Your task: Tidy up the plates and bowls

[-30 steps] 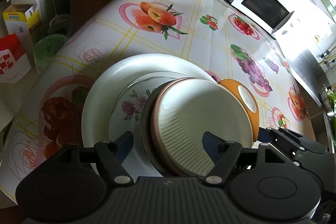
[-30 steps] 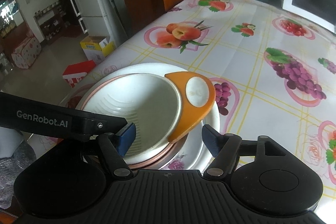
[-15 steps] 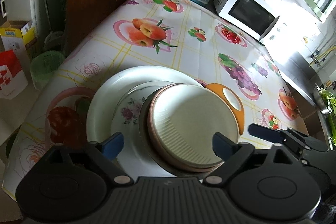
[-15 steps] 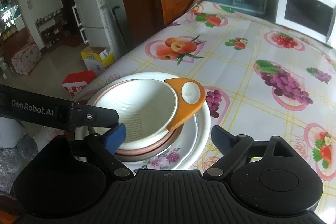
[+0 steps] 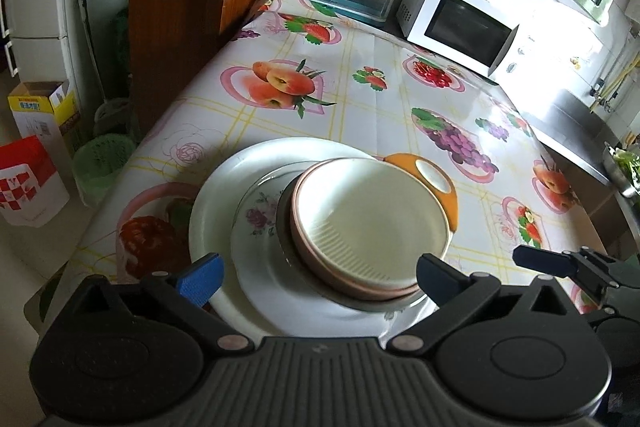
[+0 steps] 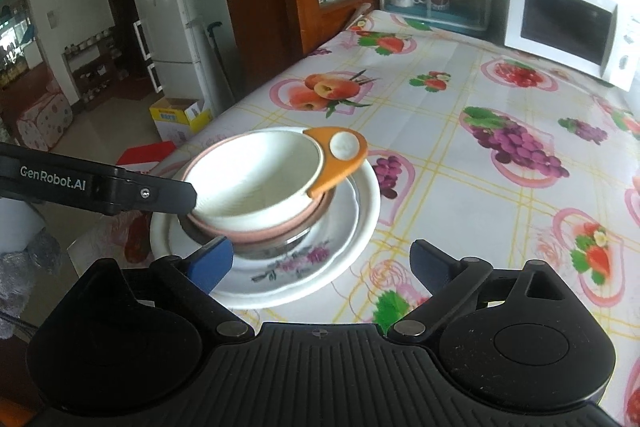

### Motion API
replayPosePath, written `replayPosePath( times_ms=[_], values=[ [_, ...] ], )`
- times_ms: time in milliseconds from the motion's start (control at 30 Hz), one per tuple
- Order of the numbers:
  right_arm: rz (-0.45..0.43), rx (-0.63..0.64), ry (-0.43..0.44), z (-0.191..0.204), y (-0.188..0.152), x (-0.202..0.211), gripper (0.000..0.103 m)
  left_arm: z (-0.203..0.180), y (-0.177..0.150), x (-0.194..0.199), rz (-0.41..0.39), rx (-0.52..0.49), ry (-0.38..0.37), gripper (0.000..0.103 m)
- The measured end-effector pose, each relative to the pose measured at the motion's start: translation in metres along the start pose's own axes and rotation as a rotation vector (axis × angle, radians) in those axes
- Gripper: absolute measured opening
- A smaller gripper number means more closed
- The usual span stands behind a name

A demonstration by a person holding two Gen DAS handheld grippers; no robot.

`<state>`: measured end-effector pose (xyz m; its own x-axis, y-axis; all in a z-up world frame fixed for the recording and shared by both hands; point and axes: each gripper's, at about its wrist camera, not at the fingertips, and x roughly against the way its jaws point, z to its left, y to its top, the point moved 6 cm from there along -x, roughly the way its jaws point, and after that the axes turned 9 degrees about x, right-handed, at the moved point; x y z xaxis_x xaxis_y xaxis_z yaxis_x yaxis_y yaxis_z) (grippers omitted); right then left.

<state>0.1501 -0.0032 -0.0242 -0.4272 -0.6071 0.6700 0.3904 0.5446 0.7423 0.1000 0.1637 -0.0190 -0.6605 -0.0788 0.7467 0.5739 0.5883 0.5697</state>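
Both grippers, left gripper [image 5: 318, 275] and right gripper [image 6: 322, 265], jaws opening, nothing between; stacked bowl [image 6: 256, 183] ahead, nearer left.

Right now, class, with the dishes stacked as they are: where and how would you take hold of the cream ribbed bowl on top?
Grip the cream ribbed bowl at its near rim, coming from above with one finger inside. The orange mushroom-shaped dish overlaps the far rim, and the pink bowl beneath hugs its wall, so only the near lip stands free.
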Motion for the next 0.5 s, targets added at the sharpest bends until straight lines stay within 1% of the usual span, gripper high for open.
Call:
replayPosePath(
  times_ms=[200,500],
  values=[
    [0.009,-0.015,-0.018,0.004,-0.013,0.008,0.098,0.003,-0.01,0.01,-0.009,-0.035,0.029,0.103],
    [0.029,-0.03,-0.022,0.013,-0.03,0.013,0.099,0.013,-0.026,0.024,-0.014,-0.068,0.069,0.103]
  ],
)
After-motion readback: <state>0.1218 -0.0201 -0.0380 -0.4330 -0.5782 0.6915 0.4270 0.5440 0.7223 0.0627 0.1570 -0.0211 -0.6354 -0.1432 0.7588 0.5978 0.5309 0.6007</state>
